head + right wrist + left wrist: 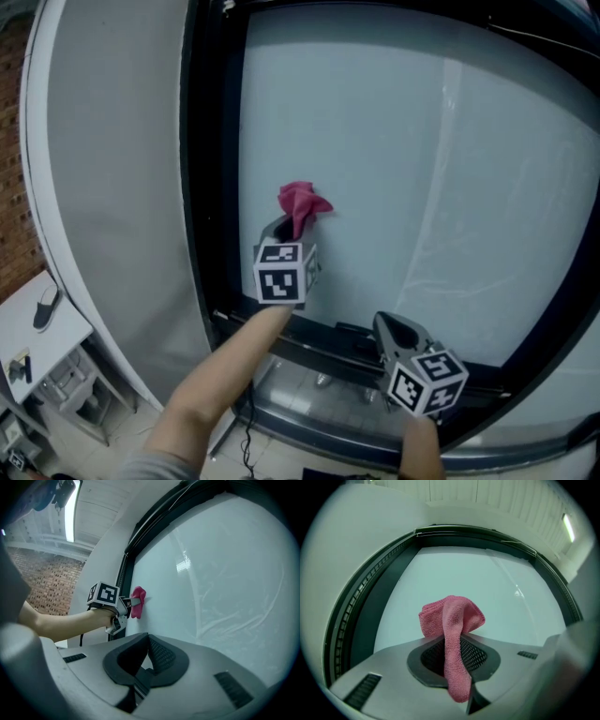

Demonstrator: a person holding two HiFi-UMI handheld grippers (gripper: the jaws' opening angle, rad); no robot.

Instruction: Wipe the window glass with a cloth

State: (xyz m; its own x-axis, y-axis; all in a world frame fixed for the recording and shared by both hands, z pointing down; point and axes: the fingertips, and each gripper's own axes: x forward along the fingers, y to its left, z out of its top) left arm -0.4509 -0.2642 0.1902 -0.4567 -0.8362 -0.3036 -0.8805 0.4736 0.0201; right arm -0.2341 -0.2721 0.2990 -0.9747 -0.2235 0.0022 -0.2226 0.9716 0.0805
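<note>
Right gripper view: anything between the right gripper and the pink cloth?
Only bare window glass shows there in the right gripper view; the left gripper holds the cloth.

The cloth [302,208] sits between the left gripper's [289,229] jaws, against the window glass [422,159]. The right gripper [392,328] lies lower right, near the bottom frame [314,339].

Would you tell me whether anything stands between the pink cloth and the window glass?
Nothing visible does: the left gripper holds the pink cloth, whose bunched end appears to meet the window glass directly.
</note>
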